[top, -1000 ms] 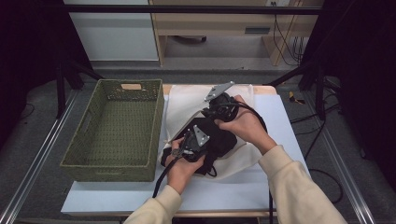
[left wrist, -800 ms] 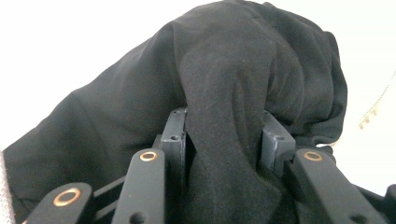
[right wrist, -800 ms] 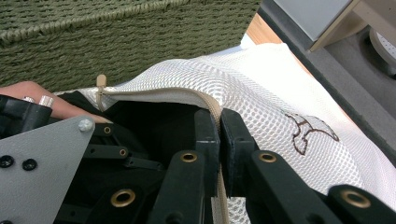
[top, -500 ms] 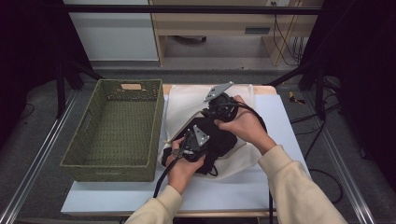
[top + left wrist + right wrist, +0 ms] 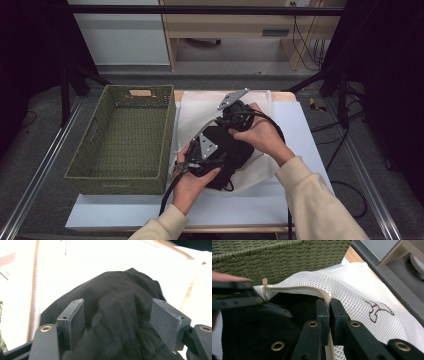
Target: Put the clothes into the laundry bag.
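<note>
Grippers work a white mesh laundry bag point(image 5: 367, 290) on the table point(image 5: 300, 205): right gripper point(image 5: 329, 307) pinches its zipper edge, left gripper point(image 5: 117, 322) spread around soft, limp black garment point(image 5: 120, 315) at the bag's mouth, best taken by a bunched fold.

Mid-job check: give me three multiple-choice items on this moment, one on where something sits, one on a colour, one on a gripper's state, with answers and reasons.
1. Where is the woven basket relative to the white mesh bag?
A. Left of it in the high view
B. Right of it in the high view
C. On top of it

2. What colour is the garment between the left gripper jaws?
A. Red
B. Black
C. Yellow

3. How does the right gripper stand?
A. Wide open over the basket
B. Shut on nothing
C. Shut on the bag's zipper edge

Answers: 1 A, the basket takes the table's left side beside the bag. 2 B, dark cloth bulges between the open jaws. 3 C, the right gripper view shows its jaws pinching the beige edge.
</note>
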Demonstrator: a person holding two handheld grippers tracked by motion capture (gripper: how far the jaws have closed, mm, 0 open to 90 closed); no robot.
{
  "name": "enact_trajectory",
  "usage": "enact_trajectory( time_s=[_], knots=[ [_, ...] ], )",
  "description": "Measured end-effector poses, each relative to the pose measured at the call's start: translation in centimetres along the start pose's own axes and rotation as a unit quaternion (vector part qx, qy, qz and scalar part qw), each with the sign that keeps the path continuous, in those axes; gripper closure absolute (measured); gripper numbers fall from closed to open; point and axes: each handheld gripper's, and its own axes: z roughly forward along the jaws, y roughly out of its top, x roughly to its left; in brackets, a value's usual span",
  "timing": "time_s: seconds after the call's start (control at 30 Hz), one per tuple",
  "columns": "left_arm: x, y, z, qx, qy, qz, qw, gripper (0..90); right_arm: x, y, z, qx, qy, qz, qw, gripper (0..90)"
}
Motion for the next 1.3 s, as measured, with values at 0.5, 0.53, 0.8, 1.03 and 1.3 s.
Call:
enact_trajectory(
  time_s=[0.5,0.53,0.8,1.03,1.3],
  knots=[
    [0.3,-0.6,-5.8,-0.022,-0.033,-0.021,0.9990,30.4,1.5,-1.2,0.1,-0.005,-0.028,-0.009,0.9996,86.7],
    [0.4,-0.8,-6.1,-0.023,-0.041,-0.028,0.9985,32.3,1.6,-1.2,0.1,-0.005,-0.033,-0.010,0.9994,86.7],
    [0.8,-2.5,-7.1,-0.005,-0.052,-0.035,0.9980,52.0,2.9,-1.5,0.4,-0.009,-0.062,-0.021,0.9978,86.7],
    [0.5,-4.4,-6.3,0.034,-0.060,-0.044,0.9967,73.2,2.9,-2.1,0.7,-0.021,-0.064,-0.015,0.9976,86.6],
    [-0.2,-5.8,-6.6,0.049,-0.069,-0.040,0.9956,85.7,3.0,-2.7,0.7,-0.028,-0.058,-0.016,0.9978,86.7]
  ],
)
